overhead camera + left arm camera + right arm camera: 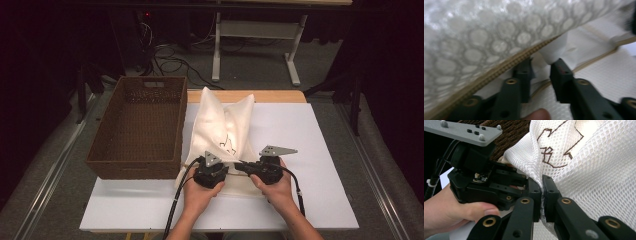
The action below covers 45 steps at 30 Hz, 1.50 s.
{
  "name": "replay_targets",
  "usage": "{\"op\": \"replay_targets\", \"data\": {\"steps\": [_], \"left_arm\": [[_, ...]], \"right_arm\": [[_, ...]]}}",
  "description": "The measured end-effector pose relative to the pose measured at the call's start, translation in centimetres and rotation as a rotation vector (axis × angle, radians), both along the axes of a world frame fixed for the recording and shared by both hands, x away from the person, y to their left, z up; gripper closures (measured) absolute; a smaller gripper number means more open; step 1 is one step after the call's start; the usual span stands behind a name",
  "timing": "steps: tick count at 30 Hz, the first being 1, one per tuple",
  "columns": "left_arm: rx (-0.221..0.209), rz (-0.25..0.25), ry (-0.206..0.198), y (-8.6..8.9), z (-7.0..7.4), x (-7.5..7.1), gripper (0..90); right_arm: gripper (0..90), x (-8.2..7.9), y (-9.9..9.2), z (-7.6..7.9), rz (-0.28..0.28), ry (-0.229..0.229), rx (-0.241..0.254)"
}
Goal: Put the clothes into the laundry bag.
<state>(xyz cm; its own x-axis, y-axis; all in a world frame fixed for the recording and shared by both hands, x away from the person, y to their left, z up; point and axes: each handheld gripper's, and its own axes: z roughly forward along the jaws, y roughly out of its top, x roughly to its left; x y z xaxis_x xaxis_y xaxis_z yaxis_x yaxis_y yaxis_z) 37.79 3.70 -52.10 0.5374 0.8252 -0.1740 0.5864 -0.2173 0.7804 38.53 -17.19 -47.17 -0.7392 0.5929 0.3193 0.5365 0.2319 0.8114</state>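
A: Where does the white mesh bag [220,131] lie?

B: On the white table [310,135], just right of the brown wicker basket [137,125], its left edge touching the basket's wall. Its far corners stand up in two peaks; the near end lies under both grippers.

A: And the right gripper [542,195]?

B: Its jaws are clenched on a fold of the mesh. In the right gripper view the two black pads meet with the netting pinched between them, just below the dark stitched emblem [556,150]. In the high view the right gripper [267,167] sits at the bag's near right side, the hand wrapped round it.

A: The left gripper [541,72]?

B: Its jaws stand a little apart. In the left gripper view a flap of white cloth hangs down into the gap, touching the right pad, but the pads do not press together on it. The tan zipper [506,66] runs slantwise just above them.

A: Do the two grippers sit close?

B: Just beside each other at the bag's near edge, the left gripper [210,172] slightly closer to the basket.
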Motion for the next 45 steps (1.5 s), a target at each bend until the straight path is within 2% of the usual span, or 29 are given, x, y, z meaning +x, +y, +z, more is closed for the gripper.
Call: {"op": "replay_targets", "data": {"steps": [2, 4, 5, 7, 9, 12, 16, 18, 24, 29, 32, 34, 36, 39, 44, 45], "left_arm": [[0.018, 0.027, 0.004, -0.2, 0.0, 0.1, 82.4], [0.016, 0.038, 0.012, -0.3, 0.0, 0.3, 87.5], [0.014, 0.072, 0.040, -0.6, 0.0, 0.7, 88.9], [-0.007, 0.106, 0.069, -1.0, 0.3, 1.5, 89.4], [-0.005, 0.122, 0.079, -1.5, 0.3, 2.1, 89.8], [-0.030, 0.149, 0.085, -2.1, 0.1, 2.9, 89.9], [-0.035, 0.141, 0.083, -2.0, 0.1, 2.8, 89.2], [-0.031, 0.132, 0.083, -1.7, 0.2, 2.4, 87.5], [-0.024, 0.112, 0.028, 1.6, 1.1, -1.8, 76.9], [-0.030, 0.128, -0.035, 5.2, 2.4, -5.2, 73.5], [-0.016, 0.123, -0.046, 7.1, 3.0, -6.5, 71.5], [0.022, 0.124, -0.061, 8.2, 3.2, -7.3, 69.7], [0.016, 0.136, -0.046, 9.4, 3.1, -7.8, 68.0], [0.013, 0.160, -0.043, 10.4, 3.0, -8.3, 64.5], [0.033, 0.178, -0.018, 11.2, 2.3, -8.1, 57.5], [0.034, 0.188, 0.005, 11.6, 1.8, -7.7, 56.0]], "right_arm": [[88.2, 0.0, 0.0, 0.0, 0.000, 0.002, 0.000], [88.2, 0.0, -0.1, 0.0, 0.002, 0.001, 0.000], [88.3, 0.0, -0.1, 0.0, 0.003, 0.002, 0.004], [88.2, 0.0, -0.1, 0.0, 0.003, 0.002, 0.004], [88.3, -0.1, -0.1, -0.1, 0.004, 0.003, 0.002], [88.3, -0.1, -0.2, -0.1, 0.001, 0.001, -0.002], [88.3, -0.1, -0.3, -0.1, -0.002, -0.007, -0.015], [88.2, -0.2, -0.2, -0.1, 0.001, -0.007, -0.020], [88.1, -0.4, -0.2, -0.2, 0.003, -0.009, -0.024], [88.1, -0.7, -0.2, -0.5, 0.004, -0.008, -0.047], [88.0, -0.8, -0.1, -1.0, 0.007, 0.007, -0.079], [88.0, -0.8, 0.0, -1.3, 0.008, 0.016, -0.095], [88.0, -0.8, 0.0, -1.5, 0.005, 0.026, -0.114], [88.1, -0.9, -0.3, -2.0, -0.011, 0.046, -0.134], [88.1, -0.8, -0.1, -2.7, -0.032, 0.064, -0.159], [88.1, -0.7, 0.3, -3.5, -0.044, 0.046, -0.215]]}}
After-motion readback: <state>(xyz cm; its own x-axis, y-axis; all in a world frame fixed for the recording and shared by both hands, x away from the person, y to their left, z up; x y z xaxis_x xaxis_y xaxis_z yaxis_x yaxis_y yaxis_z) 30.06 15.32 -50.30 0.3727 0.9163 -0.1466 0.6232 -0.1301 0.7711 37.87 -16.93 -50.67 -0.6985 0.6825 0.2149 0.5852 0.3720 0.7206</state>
